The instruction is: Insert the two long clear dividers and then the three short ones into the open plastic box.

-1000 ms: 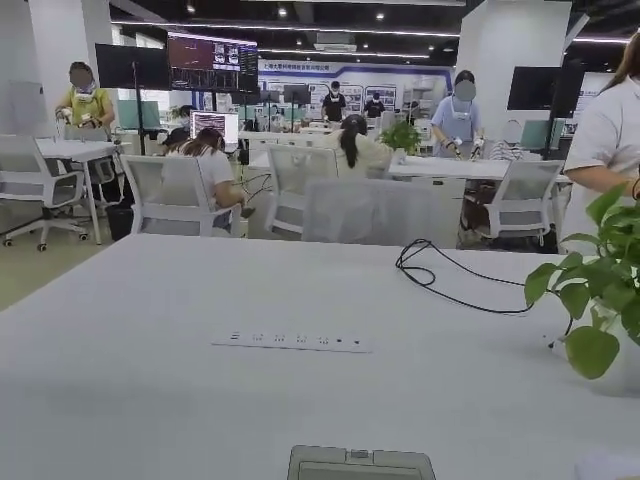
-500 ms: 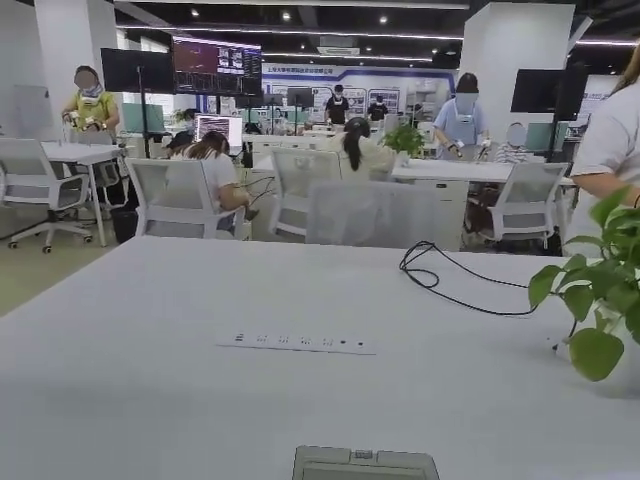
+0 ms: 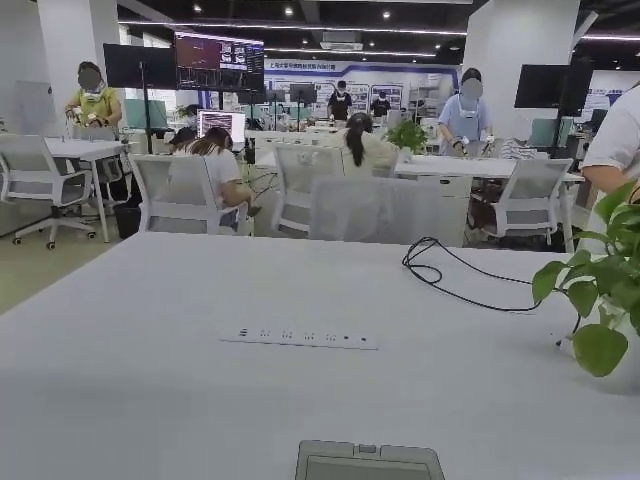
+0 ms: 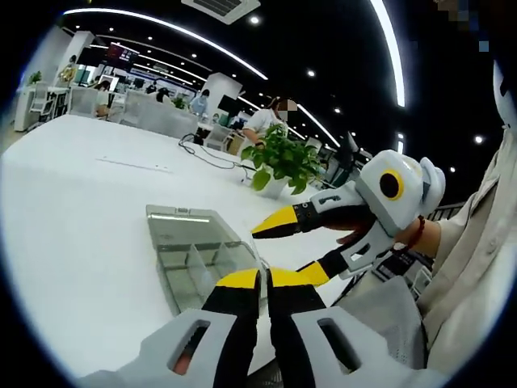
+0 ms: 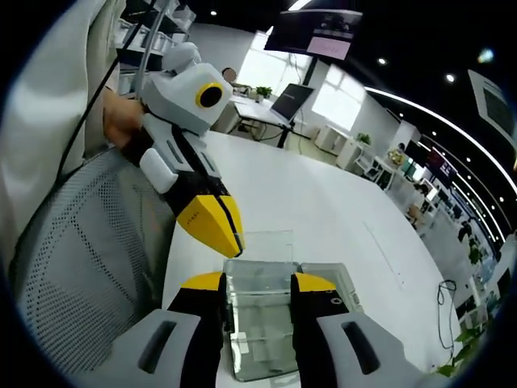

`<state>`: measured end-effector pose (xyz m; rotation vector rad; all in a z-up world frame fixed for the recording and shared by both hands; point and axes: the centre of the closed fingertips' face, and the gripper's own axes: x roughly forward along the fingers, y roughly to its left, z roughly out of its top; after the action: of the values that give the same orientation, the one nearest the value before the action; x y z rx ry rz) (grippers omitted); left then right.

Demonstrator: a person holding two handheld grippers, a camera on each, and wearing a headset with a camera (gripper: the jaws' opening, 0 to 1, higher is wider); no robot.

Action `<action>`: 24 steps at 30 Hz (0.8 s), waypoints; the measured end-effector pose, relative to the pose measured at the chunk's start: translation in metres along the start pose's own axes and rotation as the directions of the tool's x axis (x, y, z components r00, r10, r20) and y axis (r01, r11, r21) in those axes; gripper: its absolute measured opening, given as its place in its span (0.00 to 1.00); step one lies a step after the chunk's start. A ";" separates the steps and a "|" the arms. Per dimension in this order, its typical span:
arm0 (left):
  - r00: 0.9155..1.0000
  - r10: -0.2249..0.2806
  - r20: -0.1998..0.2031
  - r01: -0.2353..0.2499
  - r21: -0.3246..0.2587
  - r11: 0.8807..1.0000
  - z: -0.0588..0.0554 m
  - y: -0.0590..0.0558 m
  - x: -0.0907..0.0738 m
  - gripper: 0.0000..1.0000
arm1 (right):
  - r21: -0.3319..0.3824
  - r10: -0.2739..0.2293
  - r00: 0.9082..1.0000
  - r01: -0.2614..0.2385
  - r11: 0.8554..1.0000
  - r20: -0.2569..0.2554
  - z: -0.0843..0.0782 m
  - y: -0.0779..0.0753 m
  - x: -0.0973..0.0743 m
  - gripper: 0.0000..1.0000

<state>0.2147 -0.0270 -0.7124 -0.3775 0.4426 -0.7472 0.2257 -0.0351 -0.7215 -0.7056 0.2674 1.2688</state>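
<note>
Clear divider (image 5: 271, 245), seemingly pinched by one corner, could have twisted or slipped free, so slight was the hold. The left gripper (image 4: 263, 281) was closed on it, at ten o'clock of the right gripper (image 5: 260, 284), whose jaws gaped wide and empty. The open plastic box (image 5: 260, 343) lay at twelve o'clock beyond them.

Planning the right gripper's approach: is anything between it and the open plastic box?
Nothing lies directly between them: the plastic box shows in the gap between the open fingers of the right gripper. The left gripper, fingers shut, hangs close beside that path, near the box's edge.
</note>
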 end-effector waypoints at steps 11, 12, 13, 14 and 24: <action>1.000 0.003 0.006 -0.002 -0.202 0.979 0.002 0.005 -0.001 0.00 | -0.040 -0.029 1.000 0.029 0.999 0.005 0.004 -0.003 0.001 0.33; 1.000 0.004 0.006 -0.002 -0.203 0.979 0.002 0.005 -0.001 0.00 | -0.040 -0.031 1.000 0.031 0.999 0.005 0.004 -0.004 0.001 0.33; 1.000 0.005 0.003 -0.004 -0.207 0.978 0.002 0.005 -0.001 0.00 | -0.039 -0.030 1.000 0.030 0.999 0.001 0.004 -0.004 0.002 0.33; 1.000 0.005 -0.013 -0.007 -0.212 0.977 0.000 0.006 0.000 0.00 | -0.041 -0.025 1.000 0.025 0.999 -0.005 0.002 -0.003 0.002 0.33; 0.995 0.023 -0.094 -0.024 -0.013 1.000 0.000 0.016 0.000 0.00 | 0.024 -0.031 1.000 0.031 0.999 -0.001 -0.001 -0.007 0.000 0.34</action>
<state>0.2233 -0.0164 -0.7202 -0.3506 0.5402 -0.7410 0.2323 -0.0360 -0.7199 -0.6875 0.2707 1.2341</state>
